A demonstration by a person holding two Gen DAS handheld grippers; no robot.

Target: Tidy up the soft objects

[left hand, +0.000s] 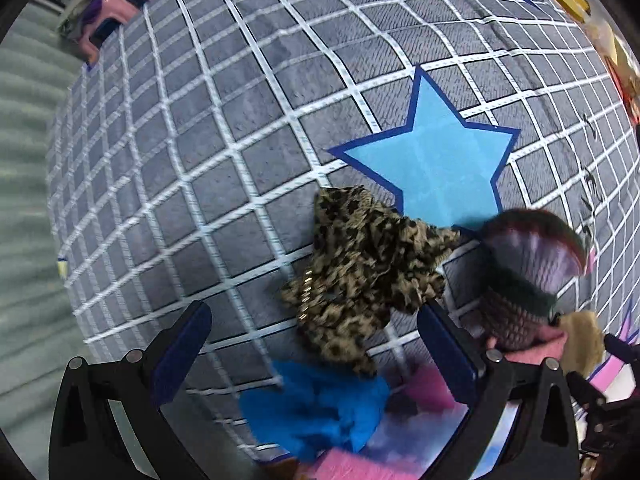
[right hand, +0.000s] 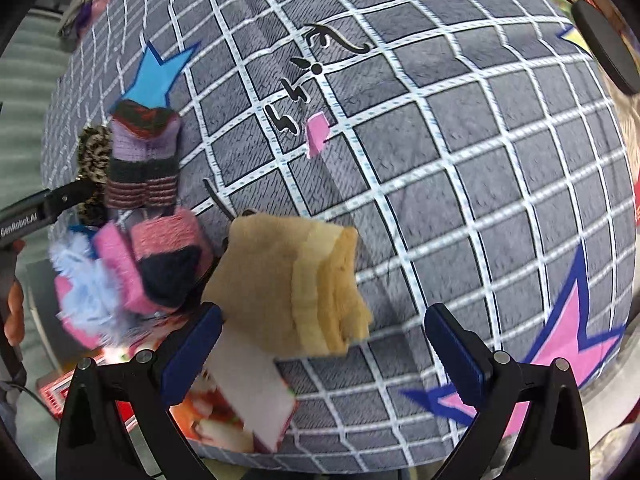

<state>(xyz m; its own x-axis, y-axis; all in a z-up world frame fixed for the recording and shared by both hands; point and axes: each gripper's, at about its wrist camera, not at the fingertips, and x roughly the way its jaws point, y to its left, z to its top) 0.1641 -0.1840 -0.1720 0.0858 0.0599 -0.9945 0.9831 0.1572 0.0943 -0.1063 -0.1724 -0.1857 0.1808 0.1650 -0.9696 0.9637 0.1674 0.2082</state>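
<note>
mat: a grey cloth (left hand: 224,184) crossed by a white grid is spread under everything, with black scribbles seen near the middle in the right wrist view
blue star: a light blue star (left hand: 436,172) with a dark blue border is stuck flat on the mat; a pink star (right hand: 568,344) is seen at the mat's near right corner
box: a printed box (right hand: 248,404) with food pictures on it is seen at the mat's near edge, partly under the soft stuff
tan cloth: a folded beige piece (right hand: 296,284) is laid on the mat, just ahead of the right gripper
leopard cloth: a crumpled leopard-print piece (left hand: 360,264) is laid touching the blue star's lower point
striped sock: a knitted purple, dark and pink sock (right hand: 142,156) is laid just beside the leopard cloth
blue cloth: a bright blue scrunched piece (left hand: 320,408) is seen just below the leopard cloth
left gripper (left hand: 316,344): fingers spread wide, nothing held, hovering over the leopard cloth
right gripper (right hand: 324,344): fingers also spread, nothing pinched between them
</note>
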